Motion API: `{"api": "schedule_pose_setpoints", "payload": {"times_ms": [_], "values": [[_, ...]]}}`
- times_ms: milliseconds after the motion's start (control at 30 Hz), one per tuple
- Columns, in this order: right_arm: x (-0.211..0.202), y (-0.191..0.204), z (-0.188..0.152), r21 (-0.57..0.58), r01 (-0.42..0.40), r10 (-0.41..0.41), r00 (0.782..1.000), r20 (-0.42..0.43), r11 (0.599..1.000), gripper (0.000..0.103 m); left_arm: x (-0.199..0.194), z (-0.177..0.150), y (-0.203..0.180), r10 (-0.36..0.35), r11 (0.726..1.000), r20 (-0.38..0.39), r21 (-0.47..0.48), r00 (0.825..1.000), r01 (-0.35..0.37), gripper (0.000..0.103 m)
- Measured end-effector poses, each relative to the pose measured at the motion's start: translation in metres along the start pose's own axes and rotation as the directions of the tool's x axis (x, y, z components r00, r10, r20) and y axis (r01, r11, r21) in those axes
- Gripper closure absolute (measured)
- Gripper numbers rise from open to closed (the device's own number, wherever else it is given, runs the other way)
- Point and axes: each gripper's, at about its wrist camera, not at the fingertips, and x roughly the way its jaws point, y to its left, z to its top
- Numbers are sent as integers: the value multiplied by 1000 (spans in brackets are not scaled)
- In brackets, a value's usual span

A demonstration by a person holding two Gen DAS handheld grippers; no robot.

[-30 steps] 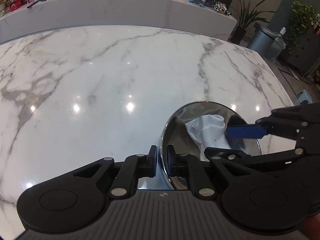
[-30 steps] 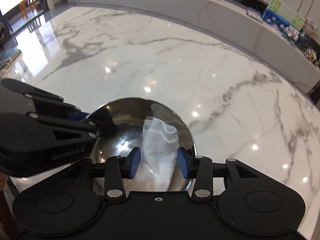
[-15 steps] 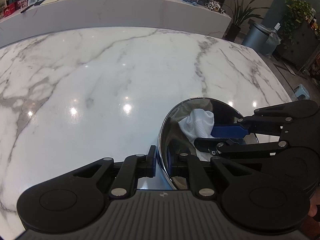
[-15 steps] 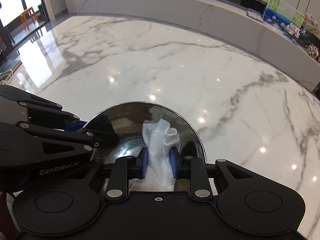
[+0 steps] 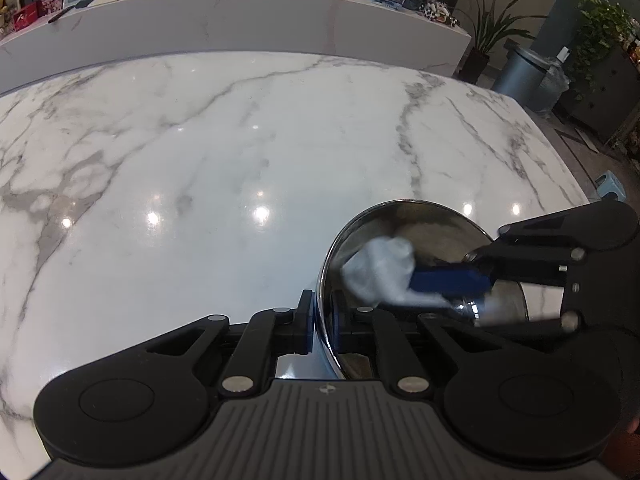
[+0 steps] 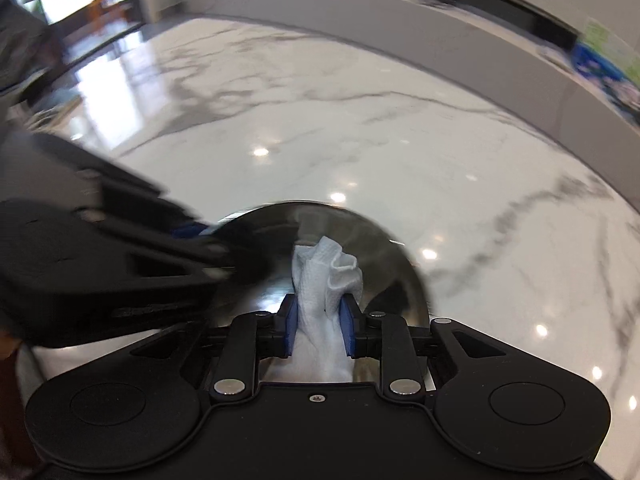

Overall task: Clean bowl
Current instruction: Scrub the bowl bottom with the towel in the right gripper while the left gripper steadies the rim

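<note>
Mirror-polished steel bowl [image 5: 400, 216]; soft white cloth [image 6: 324, 280]; glossy marble table [image 5: 240, 152].

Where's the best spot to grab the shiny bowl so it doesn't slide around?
Grip the rim, on the near edge, coming down from above. The bowl is round and smooth, so its thin upright wall is the only part narrow enough to pinch, one pad inside and one outside. That is how the left gripper holds it, leaving the inside free for the right gripper and its cloth.

- Left gripper [image 5: 320, 326]: angled steeply down, jaws clamped on the bowl [image 5: 404, 210] rim.
- Right gripper [image 6: 319, 330]: angled down inside, jaws just closed, blue pads [image 6: 347, 330] pinching the white cloth [image 6: 326, 280].
</note>
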Motion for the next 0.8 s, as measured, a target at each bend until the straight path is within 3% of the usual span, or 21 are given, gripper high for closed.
{"api": "schedule_pose_setpoints", "payload": {"times_ms": [167,333,800], "values": [[2,12,3,-92,1,-4,1000,-27,996,81,0,0,3,-4,1000,-3,-16,1000,4,95],[-1,9,4,-110,-23,17,998,-56,994,81,-1,-1,0,9,1000,0,-7,1000,-9,95],[-7,9,-1,-105,60,-74,987,-141,993,85,-2,-2,-9,58,998,6,36,998,-58,94]]}}
